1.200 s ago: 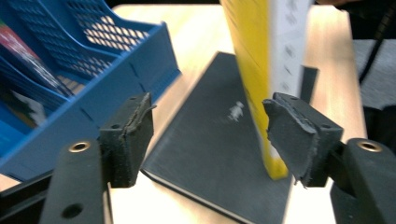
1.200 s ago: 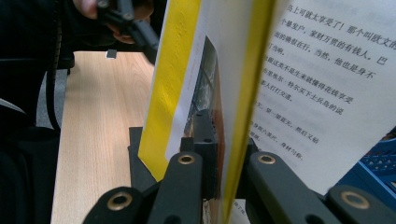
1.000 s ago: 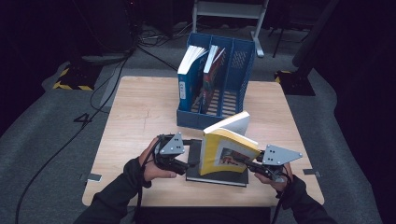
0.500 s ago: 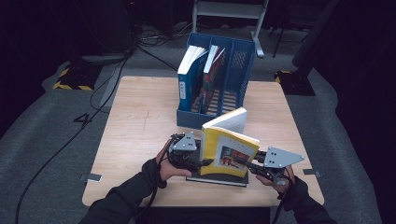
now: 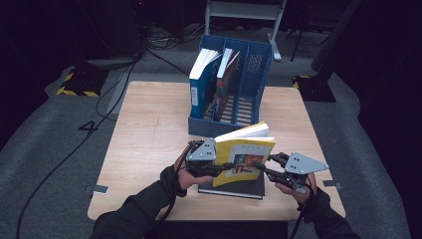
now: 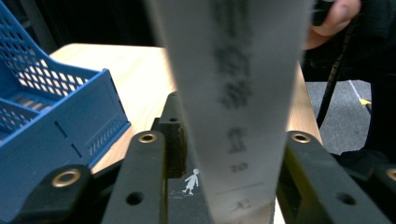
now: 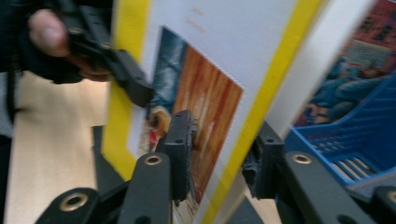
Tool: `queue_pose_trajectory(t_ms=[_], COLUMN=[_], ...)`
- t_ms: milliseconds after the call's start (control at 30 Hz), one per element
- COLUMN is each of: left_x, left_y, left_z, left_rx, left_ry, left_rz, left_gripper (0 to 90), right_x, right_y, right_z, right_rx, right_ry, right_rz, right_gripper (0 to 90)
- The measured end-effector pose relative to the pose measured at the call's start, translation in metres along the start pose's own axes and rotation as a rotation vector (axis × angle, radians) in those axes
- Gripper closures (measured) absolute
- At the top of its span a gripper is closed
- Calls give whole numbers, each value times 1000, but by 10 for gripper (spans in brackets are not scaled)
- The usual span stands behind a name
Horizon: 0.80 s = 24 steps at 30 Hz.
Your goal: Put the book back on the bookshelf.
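- nearest to me, 2 sleeved forearms come in over the near edge of the wooden table (image 5: pixel 149 134), each hand carrying a gripper.
- a dark book (image 5: pixel 234 189) lies flat on the table between the hands, near the near edge.
- the yellow book (image 5: pixel 244 159) stands tilted on top of that dark book, cover towards me, pages fanning at its top far edge.
- my left gripper (image 5: pixel 221 168) comes at the yellow book from the left; its jaws have just been closing, and in the left gripper view the grey spine (image 6: pixel 233 93) sits between them. the left jaw looks to be against the spine, but i cannot tell whether the right one presses on it.
- my right gripper (image 5: pixel 263 170) comes in from the right; its jaws have just been opening, and in the right gripper view they straddle the book's yellow-bordered edge with a gap on the right side, so the grip reads as loosened, partly open.
- further off, just beyond the yellow book, the blue file rack (image 5: pixel 234 94) stands on the far half of the table.
- in its left compartments stand 2 books: a blue book (image 5: pixel 201 87) and a red book (image 5: pixel 225 79); the right compartment looks bare.
- beyond the table, cables (image 5: pixel 124 74) run over the grey floor.
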<state>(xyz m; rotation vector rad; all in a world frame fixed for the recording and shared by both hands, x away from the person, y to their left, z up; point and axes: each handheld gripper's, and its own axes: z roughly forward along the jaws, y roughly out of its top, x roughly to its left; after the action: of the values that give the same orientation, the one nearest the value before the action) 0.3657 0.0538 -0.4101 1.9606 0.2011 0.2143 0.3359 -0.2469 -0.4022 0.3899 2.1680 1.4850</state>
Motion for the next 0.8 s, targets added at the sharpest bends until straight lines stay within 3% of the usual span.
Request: queue_pose_trajectory(t_ms=[100,200,267,367,433,533,667,800], left_x=[0,3,2,-1,-1,-1,-3,-3], left_y=[1,-1,0,2,3,4,14,27], left_z=[0,-2,-2,-1,-1,-3,-6,-12], left_rx=[5,-1,2,11,17,8,-55,-100], left_ry=[9,-5,-21,-24,-25,-17,-8,0], left_rz=[-5,-34,-26,-8,2,4,-33,-38], left_gripper=[683,701,716,724,727,721,697,683], right_x=[-4,-7,-10,-14,-14,-7,-5,-6], right_y=[-1,-2,-3,-6,-6,-6,-7,-7], right_z=[-3,-4,-2,4,7,17,18,15], right_rx=[-9,-10,2,-1,11,32,30,28], right_ry=[-38,-63,-108,-60,-39,2,8,16], right_rz=[11,15,31,79,81,61,70,75], right_gripper=[569,487,442,358,332,406,421,441])
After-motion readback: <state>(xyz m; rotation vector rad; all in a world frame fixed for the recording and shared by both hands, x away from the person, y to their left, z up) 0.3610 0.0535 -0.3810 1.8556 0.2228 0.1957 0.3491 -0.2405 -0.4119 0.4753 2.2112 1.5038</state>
